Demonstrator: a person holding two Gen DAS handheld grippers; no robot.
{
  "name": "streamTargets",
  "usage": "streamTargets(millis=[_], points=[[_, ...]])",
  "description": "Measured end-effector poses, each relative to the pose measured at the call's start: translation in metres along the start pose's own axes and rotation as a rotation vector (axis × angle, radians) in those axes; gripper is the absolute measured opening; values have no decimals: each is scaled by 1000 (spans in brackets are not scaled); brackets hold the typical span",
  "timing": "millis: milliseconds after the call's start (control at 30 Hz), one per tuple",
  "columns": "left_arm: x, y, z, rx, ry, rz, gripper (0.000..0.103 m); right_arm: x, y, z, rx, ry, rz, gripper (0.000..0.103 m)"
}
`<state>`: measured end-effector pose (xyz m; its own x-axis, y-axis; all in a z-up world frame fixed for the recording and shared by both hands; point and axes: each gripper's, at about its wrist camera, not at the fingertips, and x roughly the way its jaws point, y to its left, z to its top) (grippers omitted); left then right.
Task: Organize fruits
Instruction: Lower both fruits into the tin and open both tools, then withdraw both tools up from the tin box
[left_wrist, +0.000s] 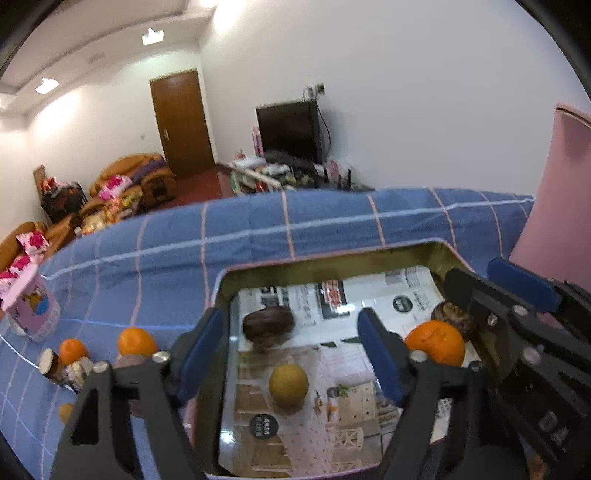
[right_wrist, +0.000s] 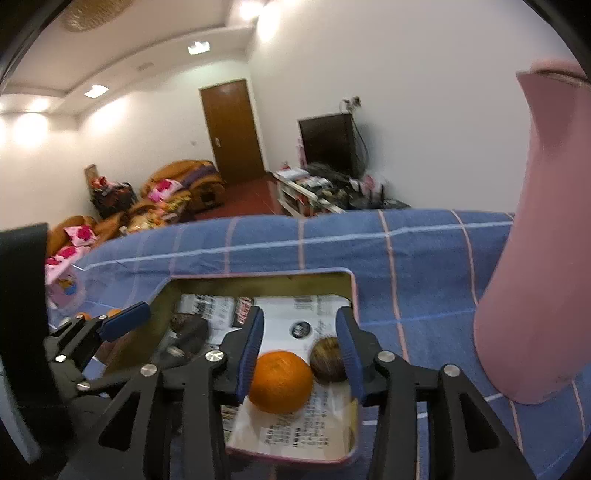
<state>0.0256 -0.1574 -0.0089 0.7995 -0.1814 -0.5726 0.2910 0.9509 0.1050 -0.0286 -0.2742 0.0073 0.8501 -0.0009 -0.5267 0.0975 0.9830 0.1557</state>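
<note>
The left gripper (left_wrist: 291, 343) hangs over the near-left part of the tin tray (left_wrist: 332, 258) with its jaws spread wide and nothing between the pads; the yellow fruit (left_wrist: 288, 384) lies free on the paper lining just below them. The right gripper (right_wrist: 301, 350) stands over the tray's right end, its jaws parted and astride an orange (right_wrist: 280, 380). The left pad sits just beside the peel, but I cannot tell whether it touches; the right pad stands clear, so the orange looks released, resting on the lining.

Inside the tray there are four pieces so far: the yellow fruit, that orange, a dark brown fruit (left_wrist: 269, 325) toward the back left, and another brown one (right_wrist: 328, 360) just beside the orange.

On the blue checked surface (left_wrist: 332, 221) left of the tray, two more oranges (left_wrist: 136, 341) lie near a pink cup (left_wrist: 33, 310) and some small jars (left_wrist: 51, 365), with another orange piece half hidden behind the left gripper's frame. A tall pink pitcher (right_wrist: 546, 258) stands to the right.

My reading is that the sorting is past halfway: four pieces are in, and at least the loose oranges on the left remain to be fetched.
</note>
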Motion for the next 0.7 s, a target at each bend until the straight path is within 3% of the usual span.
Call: streamTargets(millis=[100,167,233,300,467,700], points=[[-9,-3,0,35,-56,41,97,-14,2,2,3,-76,6,70],[-16,-4,-1,46,-93,68,100,-23,1,4,14,-135,-14,73],[-22,-3,-3,46,-125,71,102,-32,-1,4,29,-193,-74,84],[-24,-1,-3,40,-143,75,103,-32,-4,4,45,-204,-127,85],[-28,9,-4,16,-165,77,103,-27,-8,1,73,-188,-164,85],[-29,22,-8,0,-146,79,103,-36,5,-7,-11,-259,-204,85]])
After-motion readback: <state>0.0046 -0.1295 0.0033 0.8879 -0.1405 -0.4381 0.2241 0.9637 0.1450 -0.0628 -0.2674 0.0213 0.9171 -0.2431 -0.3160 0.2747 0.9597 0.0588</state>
